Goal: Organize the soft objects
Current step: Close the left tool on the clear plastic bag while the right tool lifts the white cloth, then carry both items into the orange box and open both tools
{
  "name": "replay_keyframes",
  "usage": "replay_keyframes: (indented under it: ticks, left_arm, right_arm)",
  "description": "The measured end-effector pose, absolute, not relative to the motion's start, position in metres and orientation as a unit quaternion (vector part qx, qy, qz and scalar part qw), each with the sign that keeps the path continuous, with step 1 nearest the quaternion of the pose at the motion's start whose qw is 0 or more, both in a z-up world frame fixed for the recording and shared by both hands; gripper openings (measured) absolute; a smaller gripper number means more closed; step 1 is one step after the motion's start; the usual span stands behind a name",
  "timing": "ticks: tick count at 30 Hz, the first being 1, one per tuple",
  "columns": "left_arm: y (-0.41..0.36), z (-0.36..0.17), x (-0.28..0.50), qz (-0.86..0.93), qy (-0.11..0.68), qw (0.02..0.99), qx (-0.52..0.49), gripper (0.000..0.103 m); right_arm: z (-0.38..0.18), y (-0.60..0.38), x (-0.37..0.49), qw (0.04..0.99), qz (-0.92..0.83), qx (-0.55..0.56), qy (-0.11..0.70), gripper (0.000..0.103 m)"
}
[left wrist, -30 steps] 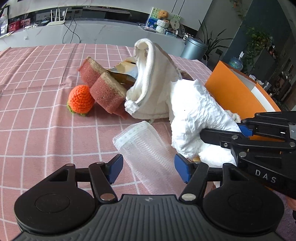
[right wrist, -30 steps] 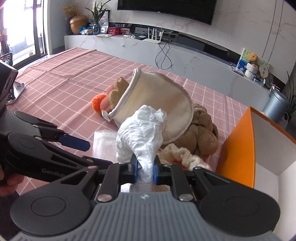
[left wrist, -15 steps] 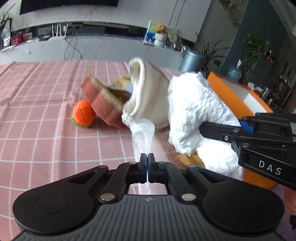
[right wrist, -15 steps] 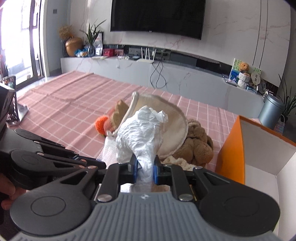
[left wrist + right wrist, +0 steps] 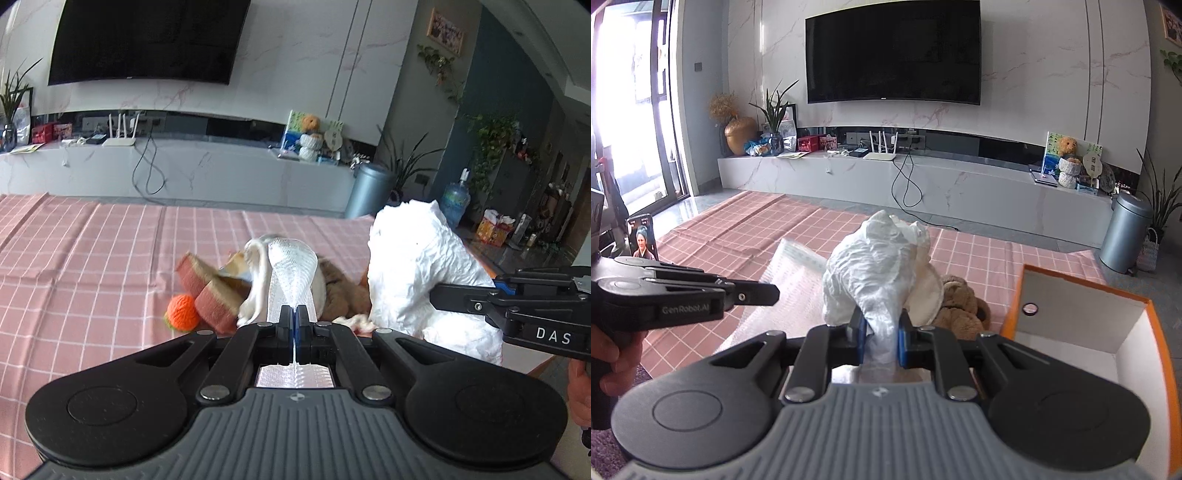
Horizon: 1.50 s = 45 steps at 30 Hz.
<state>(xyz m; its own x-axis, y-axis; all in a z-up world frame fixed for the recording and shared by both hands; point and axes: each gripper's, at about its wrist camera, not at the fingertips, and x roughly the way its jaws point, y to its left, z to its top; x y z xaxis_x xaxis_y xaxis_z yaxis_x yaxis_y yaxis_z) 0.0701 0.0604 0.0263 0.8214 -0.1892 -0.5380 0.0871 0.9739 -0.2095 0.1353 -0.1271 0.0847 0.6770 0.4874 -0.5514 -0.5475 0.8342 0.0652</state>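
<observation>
My left gripper (image 5: 294,317) is shut on a thin clear mesh sleeve (image 5: 293,271), held up above the pink checked tablecloth (image 5: 92,251). My right gripper (image 5: 881,328) is shut on a crumpled white cloth (image 5: 875,269), also lifted; the same white cloth (image 5: 417,269) shows at the right of the left wrist view. Below on the cloth lie a cream fabric piece (image 5: 256,280), a brown plush bear (image 5: 956,306), two reddish sponges (image 5: 207,291) and an orange knitted ball (image 5: 181,312). The left gripper (image 5: 753,293) shows at the left of the right wrist view.
An orange box with a white inside (image 5: 1082,325) stands open at the right of the pile. A phone on a stand (image 5: 642,238) sits at the far left. Beyond the table's far edge run a grey TV bench and a metal bin (image 5: 1126,232).
My left gripper closed on the mesh sleeve and lifted it off the tablecloth. My right gripper rose with the white cloth. Both views now look higher over the table.
</observation>
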Motion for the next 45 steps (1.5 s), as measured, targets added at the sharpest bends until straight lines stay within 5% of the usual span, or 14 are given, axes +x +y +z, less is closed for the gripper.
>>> replay_keyframes:
  ticks: [20, 45]
  left_arm:
    - [-0.058, 0.071, 0.122, -0.233, 0.260, 0.935, -0.057, 0.000]
    - [-0.171, -0.034, 0.199, -0.306, 0.417, 0.850, 0.095, 0.000]
  right_arm:
    - [0.103, -0.252, 0.165, 0.870, 0.195, -0.195, 0.409, 0.014]
    - [-0.016, -0.256, 0.244, 0.764, 0.257, -0.213, 0.552, 0.016]
